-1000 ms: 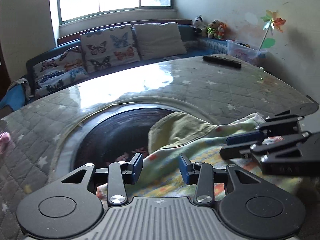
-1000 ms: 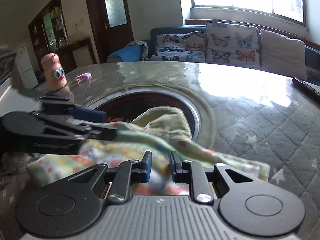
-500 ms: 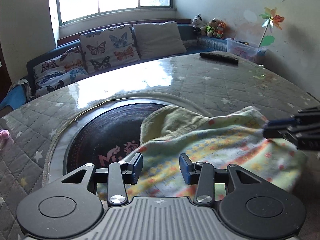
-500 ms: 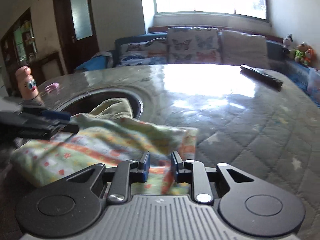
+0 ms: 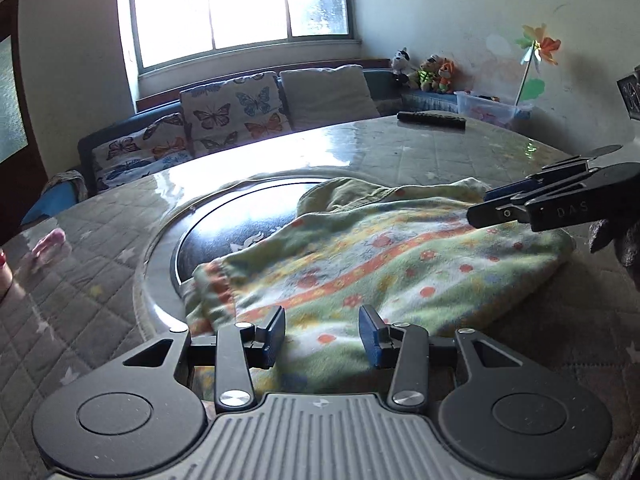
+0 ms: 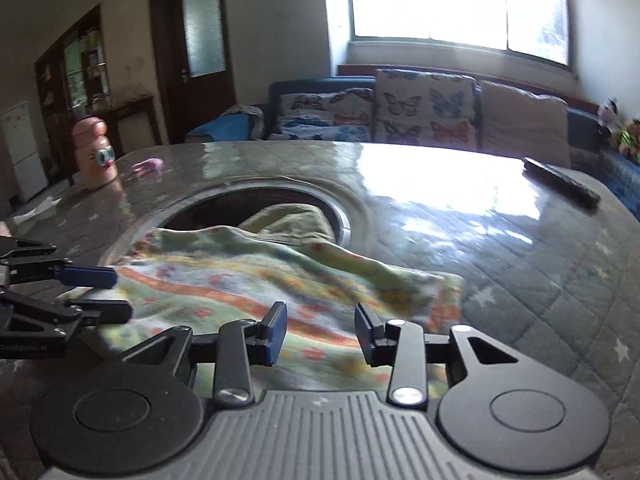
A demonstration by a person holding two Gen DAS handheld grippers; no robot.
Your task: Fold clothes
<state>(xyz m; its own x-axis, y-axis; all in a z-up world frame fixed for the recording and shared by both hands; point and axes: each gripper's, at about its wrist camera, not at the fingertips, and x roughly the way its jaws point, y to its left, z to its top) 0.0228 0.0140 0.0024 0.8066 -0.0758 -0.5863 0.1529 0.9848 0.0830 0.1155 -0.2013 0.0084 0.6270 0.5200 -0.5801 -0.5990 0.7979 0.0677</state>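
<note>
A fleece garment in green, yellow and orange stripes lies spread flat on the quilted round table, partly over its dark round centre. My left gripper hovers at the garment's near left edge, its blue pads wide apart with cloth lying below them, not pinched. In the right wrist view the garment stretches left from my right gripper, whose jaws are opening above the cloth without pressing it. Each gripper shows in the other's view: the right gripper at the garment's right end, the left gripper at its left.
A black remote lies at the table's far side. A pink face-shaped bottle and a small pink object stand at the table's far left. A sofa with butterfly cushions runs under the window. A plastic box sits beyond the table.
The two grippers have drawn apart, the left one toward the garment's left end. The bunched garment now lies stretched out flat. The right gripper's pads have spread wider.
</note>
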